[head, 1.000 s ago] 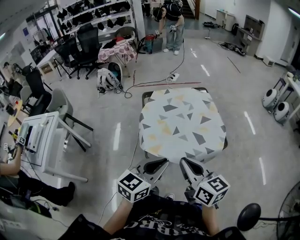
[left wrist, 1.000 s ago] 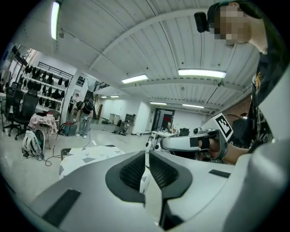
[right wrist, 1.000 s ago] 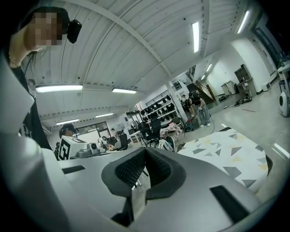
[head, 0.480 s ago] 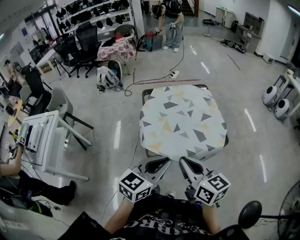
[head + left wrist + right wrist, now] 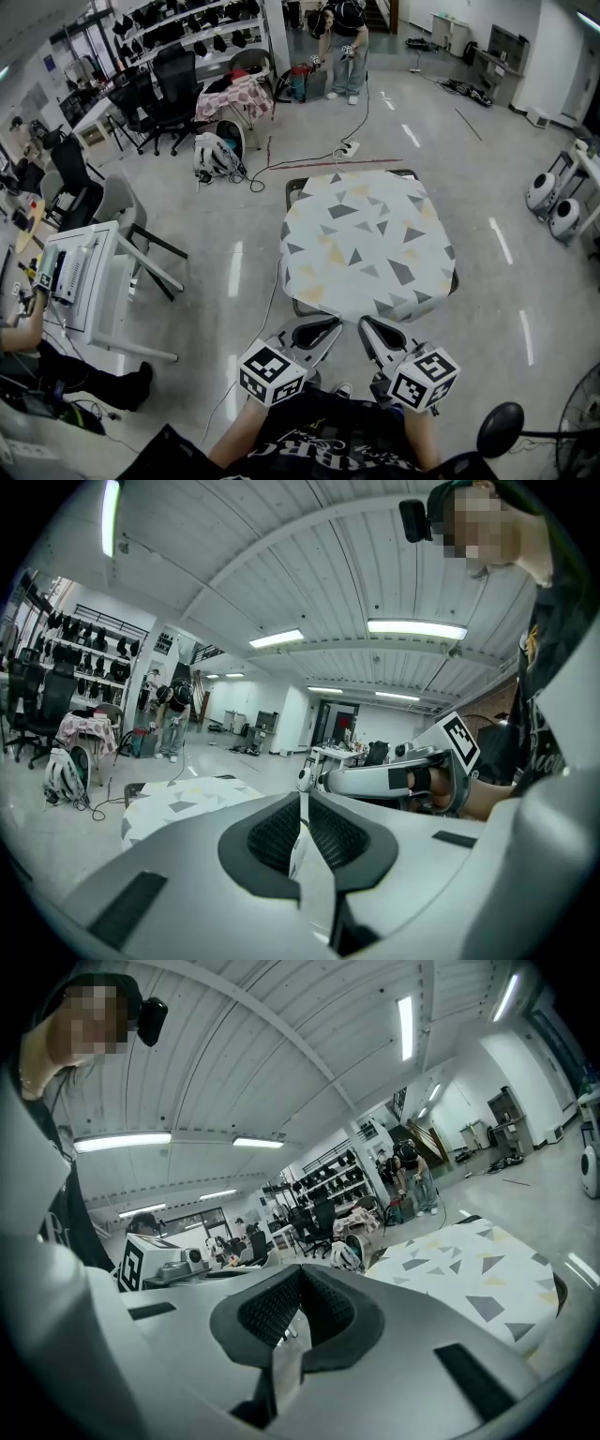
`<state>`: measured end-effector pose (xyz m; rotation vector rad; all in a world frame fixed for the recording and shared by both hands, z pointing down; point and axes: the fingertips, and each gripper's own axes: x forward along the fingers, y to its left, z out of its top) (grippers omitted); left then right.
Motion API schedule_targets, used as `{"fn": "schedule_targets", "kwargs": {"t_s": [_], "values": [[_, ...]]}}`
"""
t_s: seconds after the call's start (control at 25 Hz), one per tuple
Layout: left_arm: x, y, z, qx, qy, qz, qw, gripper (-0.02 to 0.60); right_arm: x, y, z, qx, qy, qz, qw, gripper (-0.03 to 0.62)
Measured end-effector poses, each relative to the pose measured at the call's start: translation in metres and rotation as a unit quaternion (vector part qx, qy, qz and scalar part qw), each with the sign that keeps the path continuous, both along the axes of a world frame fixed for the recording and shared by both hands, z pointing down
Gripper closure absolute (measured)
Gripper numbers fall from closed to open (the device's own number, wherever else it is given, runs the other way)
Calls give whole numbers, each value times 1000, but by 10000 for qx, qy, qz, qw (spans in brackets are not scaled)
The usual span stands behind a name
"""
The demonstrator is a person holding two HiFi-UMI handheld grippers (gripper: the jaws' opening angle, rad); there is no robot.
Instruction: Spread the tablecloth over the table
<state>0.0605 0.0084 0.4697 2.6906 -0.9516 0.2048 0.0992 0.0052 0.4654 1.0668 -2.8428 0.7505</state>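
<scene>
Nothing has shifted: left claw (image 5: 314, 332) and right claw (image 5: 378, 334) stay shut and empty, just short of the desk (image 5: 292, 194). Its tablecloth (image 5: 366, 244) already lies spread; only edge-straightening seems left.

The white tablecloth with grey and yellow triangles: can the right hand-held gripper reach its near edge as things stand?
Probably yes. The right hand-held gripper, jaws shut and empty, points at the near hem of the tablecloth, and nothing stands between them.

Grey left tongs (image 5: 330, 323), right tongs (image 5: 366, 322), black pads (image 5: 272, 834); marker cubes (image 5: 270, 372) (checkered); black shirt (image 5: 319, 442).
</scene>
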Motion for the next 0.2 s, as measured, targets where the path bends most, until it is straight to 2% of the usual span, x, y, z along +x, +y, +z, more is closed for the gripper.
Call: {"fn": "schedule_targets", "kwargs": {"t_s": [0.2], "values": [[-6, 0, 3, -30, -57, -37, 10000, 540, -2, 0, 0, -51, 34, 70, 10000, 580]]}}
